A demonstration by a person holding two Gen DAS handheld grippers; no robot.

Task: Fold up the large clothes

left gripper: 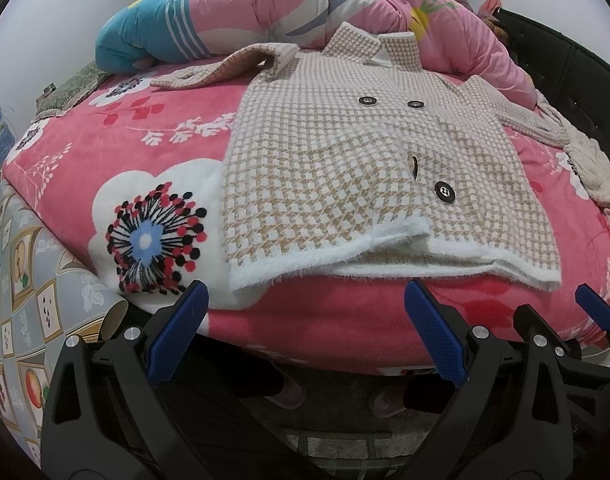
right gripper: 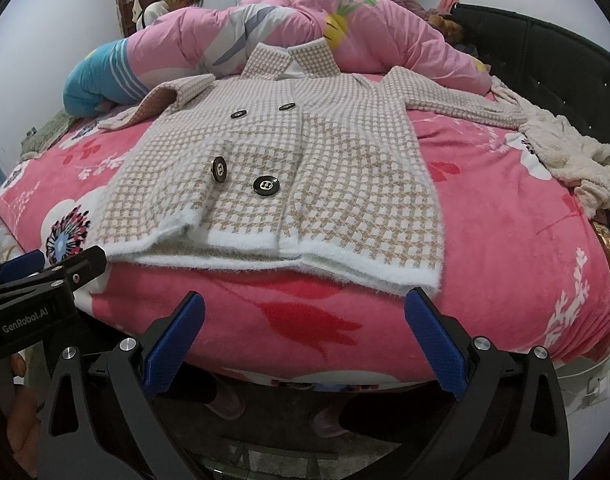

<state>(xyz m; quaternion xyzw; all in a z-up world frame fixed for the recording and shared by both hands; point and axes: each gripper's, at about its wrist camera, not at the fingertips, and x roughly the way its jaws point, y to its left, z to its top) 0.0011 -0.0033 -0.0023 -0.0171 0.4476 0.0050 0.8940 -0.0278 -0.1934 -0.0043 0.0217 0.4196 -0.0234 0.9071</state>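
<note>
— Right, where is the checked jacket (left gripper: 357,168) lying?
— Buttons up at the bed's (left gripper: 325,316) near edge. I'm holding the left tool (left gripper: 305,332) and right tool (right gripper: 305,336) released, just off it.

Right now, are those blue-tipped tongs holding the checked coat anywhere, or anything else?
Nothing is held. Both the left tongs and the right tongs stand open, short of the coat, whose white hem lies untouched on the pink blanket.

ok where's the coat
The coat lies flat mid-bed in both views, on the pink blanket, collar against the quilt, hem nearest both open grippers.
</note>
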